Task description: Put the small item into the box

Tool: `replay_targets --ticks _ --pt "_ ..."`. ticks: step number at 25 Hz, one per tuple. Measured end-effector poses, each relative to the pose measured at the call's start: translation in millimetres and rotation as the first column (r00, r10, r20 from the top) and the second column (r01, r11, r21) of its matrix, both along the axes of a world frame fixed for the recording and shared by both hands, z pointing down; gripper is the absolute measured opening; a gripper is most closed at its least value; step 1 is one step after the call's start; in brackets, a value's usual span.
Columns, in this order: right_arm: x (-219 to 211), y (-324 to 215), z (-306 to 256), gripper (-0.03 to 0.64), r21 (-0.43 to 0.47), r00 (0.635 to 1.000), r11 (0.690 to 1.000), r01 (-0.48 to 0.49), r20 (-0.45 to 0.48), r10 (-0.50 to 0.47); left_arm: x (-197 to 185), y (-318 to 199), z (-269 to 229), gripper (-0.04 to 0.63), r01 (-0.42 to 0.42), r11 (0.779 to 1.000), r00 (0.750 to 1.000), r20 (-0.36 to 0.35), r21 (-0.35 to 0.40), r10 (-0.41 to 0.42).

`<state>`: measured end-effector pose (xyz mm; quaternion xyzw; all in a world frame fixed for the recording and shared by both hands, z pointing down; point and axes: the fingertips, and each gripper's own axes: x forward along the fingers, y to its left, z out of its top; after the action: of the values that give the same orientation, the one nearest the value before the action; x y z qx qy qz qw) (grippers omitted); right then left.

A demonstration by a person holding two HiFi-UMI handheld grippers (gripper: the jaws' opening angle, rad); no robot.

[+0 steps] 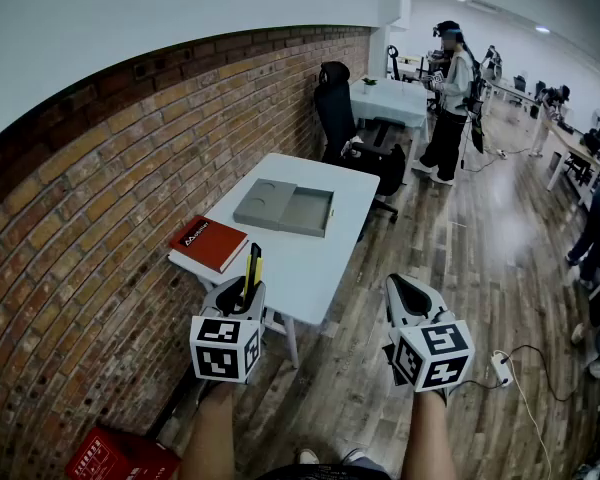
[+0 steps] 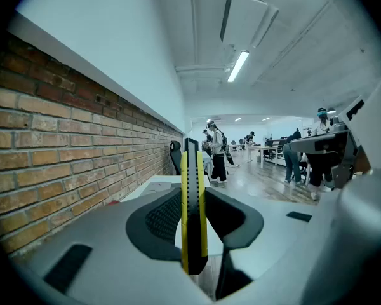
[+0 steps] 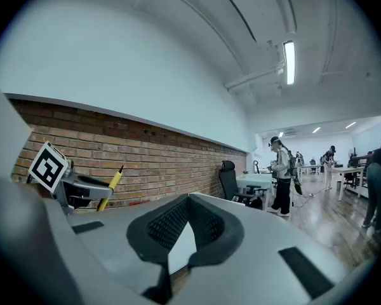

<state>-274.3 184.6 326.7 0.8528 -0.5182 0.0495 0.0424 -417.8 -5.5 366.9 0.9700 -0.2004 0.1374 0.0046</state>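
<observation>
Jaws of left gripper [image 1: 243,294] clamp yellow-black cutter [image 2: 193,208] (book [image 1: 209,243] label illegible).

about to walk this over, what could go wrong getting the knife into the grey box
The utility knife stands tall in the left gripper, held low down, so it may tilt or slip. The grey box lies beyond the red book, which the knife could clip on the way.

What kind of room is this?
Probably an open office or lab: a white table, a black office chair, and more desks with people farther back.
</observation>
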Motion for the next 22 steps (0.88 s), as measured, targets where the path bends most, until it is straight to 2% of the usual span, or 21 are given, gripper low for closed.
replay_targets --ticks 12,22 --pt "18 3 11 0.021 -0.002 1.0 1.0 -0.021 0.003 0.021 35 5 12 0.129 -0.052 0.999 0.999 0.005 -0.005 0.052" --pt "89 20 26 0.021 -0.005 0.998 0.998 -0.067 0.016 0.067 121 22 22 0.129 -0.117 0.993 0.993 0.025 0.002 0.117"
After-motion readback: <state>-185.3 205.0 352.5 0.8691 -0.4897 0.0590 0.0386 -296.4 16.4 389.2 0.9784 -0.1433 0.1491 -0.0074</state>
